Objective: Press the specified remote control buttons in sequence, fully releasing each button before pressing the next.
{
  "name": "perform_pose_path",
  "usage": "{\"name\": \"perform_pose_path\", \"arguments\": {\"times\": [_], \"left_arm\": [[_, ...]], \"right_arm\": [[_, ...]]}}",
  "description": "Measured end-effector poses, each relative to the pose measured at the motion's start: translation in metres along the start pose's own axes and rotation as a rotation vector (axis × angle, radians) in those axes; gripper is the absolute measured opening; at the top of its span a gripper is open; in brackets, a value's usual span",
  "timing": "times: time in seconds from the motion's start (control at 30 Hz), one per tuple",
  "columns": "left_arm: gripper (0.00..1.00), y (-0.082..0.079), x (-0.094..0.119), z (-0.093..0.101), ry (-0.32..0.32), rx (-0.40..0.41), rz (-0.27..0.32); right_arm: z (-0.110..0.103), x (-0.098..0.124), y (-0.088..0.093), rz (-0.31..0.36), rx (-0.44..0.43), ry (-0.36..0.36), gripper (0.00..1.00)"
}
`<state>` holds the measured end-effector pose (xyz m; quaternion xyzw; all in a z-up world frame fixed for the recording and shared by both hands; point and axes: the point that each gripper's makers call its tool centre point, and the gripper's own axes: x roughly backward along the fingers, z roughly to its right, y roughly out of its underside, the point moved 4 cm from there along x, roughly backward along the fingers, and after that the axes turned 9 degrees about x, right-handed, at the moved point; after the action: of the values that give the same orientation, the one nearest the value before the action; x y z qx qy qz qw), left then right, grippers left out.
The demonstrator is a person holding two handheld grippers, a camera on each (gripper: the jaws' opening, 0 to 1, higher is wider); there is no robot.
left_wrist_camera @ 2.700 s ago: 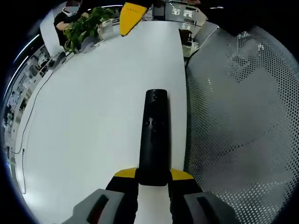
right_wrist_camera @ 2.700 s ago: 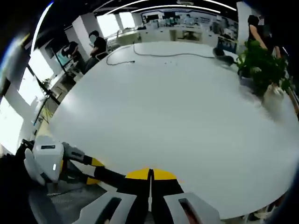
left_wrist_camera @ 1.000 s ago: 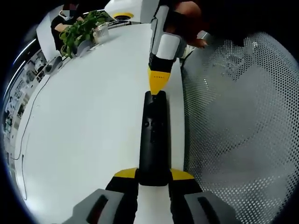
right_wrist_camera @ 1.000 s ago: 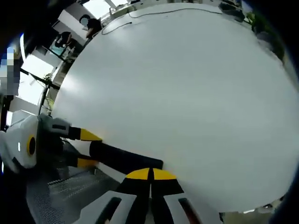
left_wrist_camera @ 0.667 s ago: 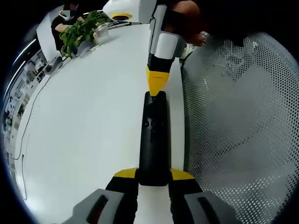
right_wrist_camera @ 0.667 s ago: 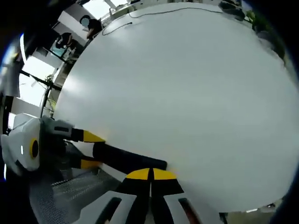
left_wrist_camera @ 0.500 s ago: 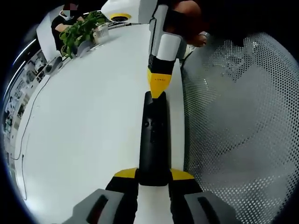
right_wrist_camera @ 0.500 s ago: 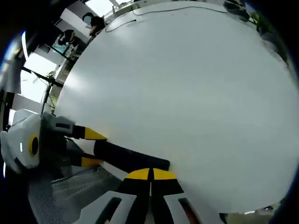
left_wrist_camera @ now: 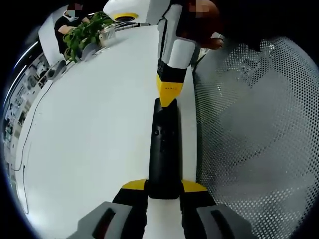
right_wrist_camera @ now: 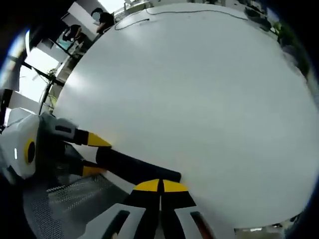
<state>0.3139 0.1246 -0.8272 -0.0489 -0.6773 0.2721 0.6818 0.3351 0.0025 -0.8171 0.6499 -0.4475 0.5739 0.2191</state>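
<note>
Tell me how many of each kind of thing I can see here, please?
Long black plastic remote control: 1
Yellow-tipped handheld tool: 2, left, right
Green leafy potted plant: 1
Thin black cable: 1
Round white table: 1
Total: 6

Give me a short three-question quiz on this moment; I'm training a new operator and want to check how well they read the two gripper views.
1. True or false: the left gripper is shut on the remote.
2. Where does the right gripper meet the remote? A) at the far end B) at the middle buttons C) at the held end
3. Fill in: the right gripper's jaws are ____.

Key
1. True. The yellow jaws clamp the remote's near end, above the white table.
2. A. In the left gripper view its yellow tip sits on the far end of the remote.
3. Shut. In the right gripper view the tips meet with no gap.
</note>
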Motion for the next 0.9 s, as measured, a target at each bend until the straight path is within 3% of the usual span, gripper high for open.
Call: {"name": "perform_pose_path", "arguments": {"times": [0.13, 0.2, 0.33, 0.37, 0.47, 0.7, 0.9], "left_arm": [[0.24, 0.000, 0.000, 0.000, 0.000, 0.004, 0.005], [0.24, 0.000, 0.000, 0.000, -0.001, 0.005, 0.008], [0.24, -0.001, 0.000, 0.000, -0.001, 0.002, 0.009], [0.24, -0.001, 0.000, 0.000, -0.002, 0.002, 0.010], [0.24, -0.001, 0.000, 0.000, -0.002, 0.002, 0.012], [0.24, 0.000, 0.000, 0.000, -0.001, 0.003, 0.014], [0.24, 0.000, 0.000, 0.000, -0.001, 0.003, 0.014]], "right_arm": [[-0.003, -0.002, -0.002, -0.042, 0.058, 0.055, 0.00], [-0.002, -0.001, -0.001, -0.035, 0.038, 0.054, 0.00], [0.002, 0.000, 0.000, 0.032, -0.050, -0.015, 0.00], [0.003, 0.001, 0.001, 0.056, -0.109, -0.037, 0.00], [0.005, 0.001, 0.002, 0.046, -0.225, -0.083, 0.00], [0.000, 0.002, -0.003, 0.079, -0.226, -0.118, 0.00], [-0.006, 0.000, -0.001, 0.055, -0.227, -0.156, 0.00]]}}
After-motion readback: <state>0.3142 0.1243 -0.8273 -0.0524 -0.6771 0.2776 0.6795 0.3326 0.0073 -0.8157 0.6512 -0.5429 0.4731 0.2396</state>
